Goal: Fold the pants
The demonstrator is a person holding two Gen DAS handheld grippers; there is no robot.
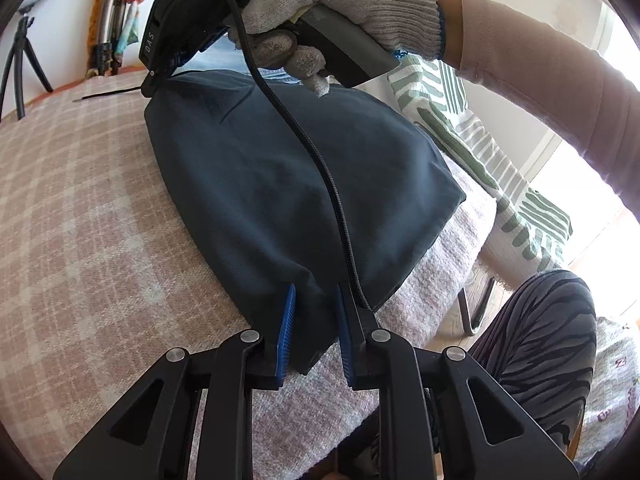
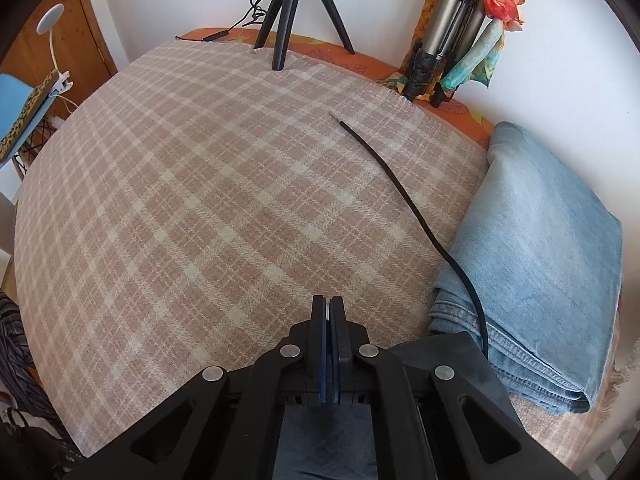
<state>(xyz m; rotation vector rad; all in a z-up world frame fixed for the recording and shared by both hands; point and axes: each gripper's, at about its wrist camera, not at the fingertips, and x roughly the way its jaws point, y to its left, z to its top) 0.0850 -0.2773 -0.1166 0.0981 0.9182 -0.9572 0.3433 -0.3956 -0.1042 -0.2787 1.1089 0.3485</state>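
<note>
A pink-and-cream plaid blanket [image 2: 208, 200] covers the counter [image 2: 460, 114], whose orange leaf-print top shows along the far edge against a white wall. A small black tripod [image 2: 294, 8] stands at the far edge, a folded silver tripod [image 2: 448, 32] leans in the far right corner beside a bright scarf [image 2: 496, 4], and a blue chair [image 2: 16, 108] sits at far left by a wooden door.

The dark navy pants [image 1: 288, 184], folded into a compact bundle, lie on the blanket toward the counter's near right edge. The left tongs [image 1: 316, 320] are clamped on the bundle's near corner, blue pads pinching a fold of cloth. At the bundle's far end the right tongs [image 2: 328, 308] point steeply down, their pads pressed together; dark cloth shows beneath their frame, but whether any is caught between the pads cannot be told. A gloved hand [image 1: 340, 4] in a pale sleeve grips their handle.

A black braided cable [image 1: 316, 160] trails across the pants from the right tongs. Folded light-blue jeans [image 2: 536, 260] rest at the right, a thin black cord [image 2: 400, 192] running over them onto the blanket. A green-striped cloth [image 1: 472, 140] hangs beyond the counter, and a striped trouser leg [image 1: 540, 340] shows at near right.
</note>
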